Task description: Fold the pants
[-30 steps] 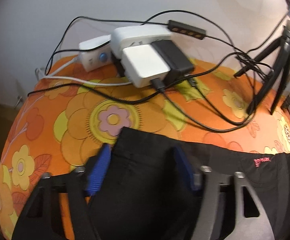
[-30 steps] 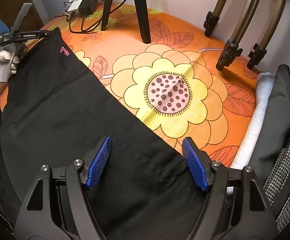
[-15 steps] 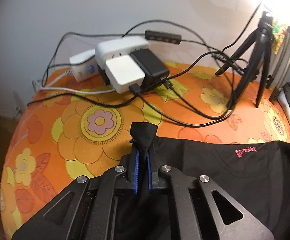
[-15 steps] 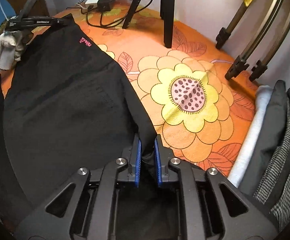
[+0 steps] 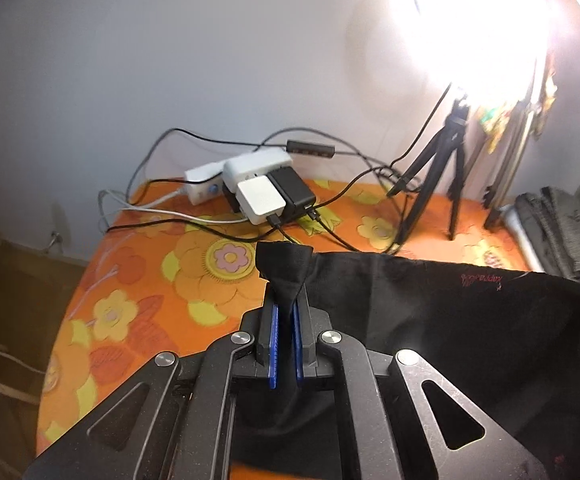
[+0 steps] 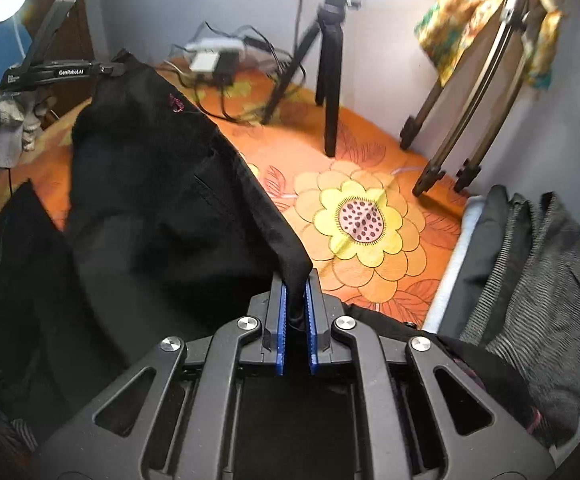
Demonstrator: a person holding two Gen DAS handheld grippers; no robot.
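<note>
**Pants held up by two corners**

The black pants (image 6: 162, 208) hang in the air above the flowery orange bench (image 6: 369, 168); each top corner is pinched, so the cloth spreads wide between them; the left hand-held gripper (image 5: 284, 322) is clamped tight on one corner, and the right hand-held gripper (image 6: 294, 304) is squeezing shut on the other, with cloth between its blue pads (image 6: 282, 320). Holding both ends likely keeps the pants flat for a neat fold (the rest droops down). A gloved hand (image 6: 4, 132) holds the left one; chargers (image 5: 266, 192) and a tripod (image 6: 329, 72) sit farther back; more clothes (image 6: 529, 264) are piled at the side.
</note>
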